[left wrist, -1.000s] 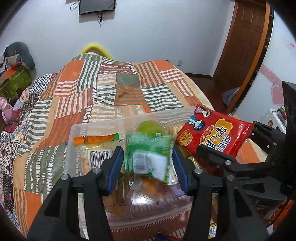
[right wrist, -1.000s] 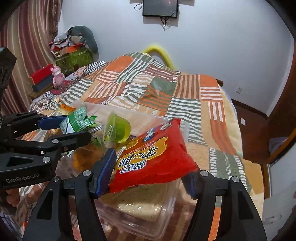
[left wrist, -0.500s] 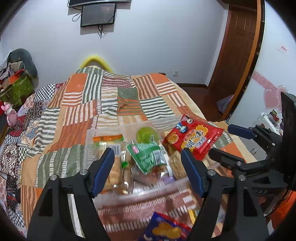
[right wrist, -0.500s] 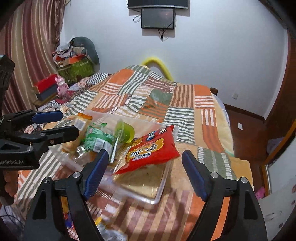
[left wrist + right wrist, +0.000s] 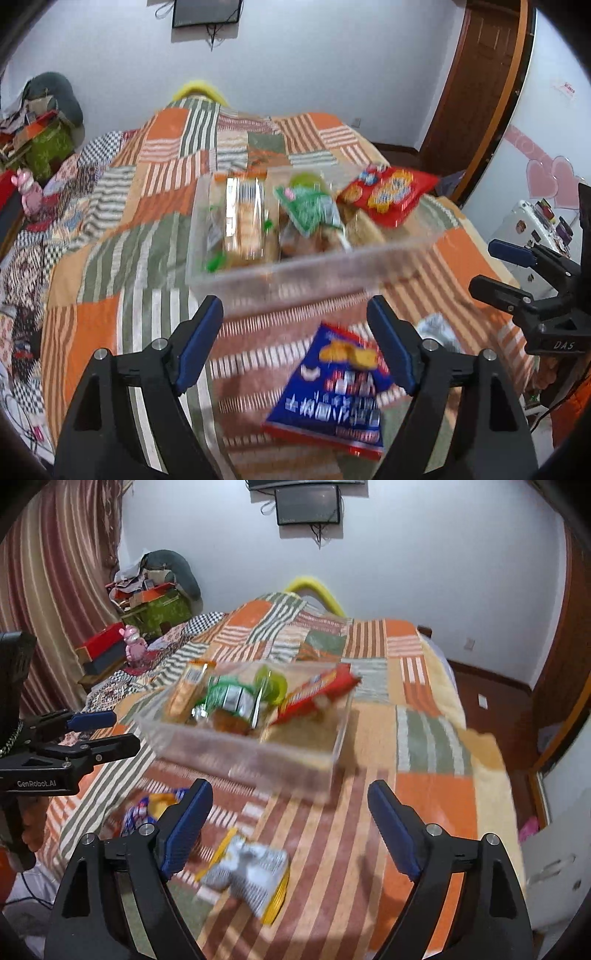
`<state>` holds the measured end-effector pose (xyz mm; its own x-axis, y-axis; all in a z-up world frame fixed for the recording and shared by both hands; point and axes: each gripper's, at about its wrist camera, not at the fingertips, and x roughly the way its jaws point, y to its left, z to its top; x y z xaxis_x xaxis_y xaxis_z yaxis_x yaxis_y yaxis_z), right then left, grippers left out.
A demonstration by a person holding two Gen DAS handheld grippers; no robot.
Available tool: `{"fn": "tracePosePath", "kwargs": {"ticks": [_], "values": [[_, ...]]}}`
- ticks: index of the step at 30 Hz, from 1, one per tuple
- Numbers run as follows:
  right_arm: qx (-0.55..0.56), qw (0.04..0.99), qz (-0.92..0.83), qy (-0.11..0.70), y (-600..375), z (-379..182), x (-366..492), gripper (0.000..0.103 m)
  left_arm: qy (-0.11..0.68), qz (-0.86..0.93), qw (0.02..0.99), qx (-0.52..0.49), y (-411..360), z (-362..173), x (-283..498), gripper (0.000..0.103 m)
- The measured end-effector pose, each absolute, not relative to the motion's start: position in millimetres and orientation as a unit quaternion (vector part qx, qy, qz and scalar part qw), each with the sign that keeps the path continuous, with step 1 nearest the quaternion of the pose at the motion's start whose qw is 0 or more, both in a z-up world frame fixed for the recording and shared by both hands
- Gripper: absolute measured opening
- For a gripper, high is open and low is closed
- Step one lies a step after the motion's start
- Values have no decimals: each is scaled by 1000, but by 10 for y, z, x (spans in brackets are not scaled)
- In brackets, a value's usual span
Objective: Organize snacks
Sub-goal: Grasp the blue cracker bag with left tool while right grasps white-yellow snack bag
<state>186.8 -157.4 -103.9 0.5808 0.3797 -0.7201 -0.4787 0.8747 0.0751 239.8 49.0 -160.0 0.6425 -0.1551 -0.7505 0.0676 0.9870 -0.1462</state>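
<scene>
On the patchwork bedspread [image 5: 147,236], the left gripper [image 5: 295,343] hovered with its fingers spread wide and nothing between them, above a blue snack bag [image 5: 332,391] lying toward the near edge. Beyond it sat the clear plastic bin [image 5: 303,273], holding a biscuit pack [image 5: 243,218], a green packet [image 5: 310,210] and a red bag [image 5: 388,192] propped on its right rim. The right gripper [image 5: 290,823] also hung empty with fingers apart, over a silver-and-yellow wrapper [image 5: 251,875].

A patchwork bedspread [image 5: 155,177] fills mid-frame; a wall screen [image 5: 308,505] hangs top centre; a pink toy [image 5: 133,644] sits left.
</scene>
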Motion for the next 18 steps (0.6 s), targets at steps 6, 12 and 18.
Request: {"fn": "tracePosePath", "kwargs": {"ticks": [6,12,18], "values": [[-30,873,241,422,-1599,-1254,1732,84,442,-63,890,-89,516,-1786,2242,80],[-16,857,236,457,-1589,-1499,1627,84,459,-70,882,-74,398,-1934,2140,80],[-13,848,241,472,-1533,-1619,1607,83,476,-92,872,-67,275,-2039,2119,81]]}}
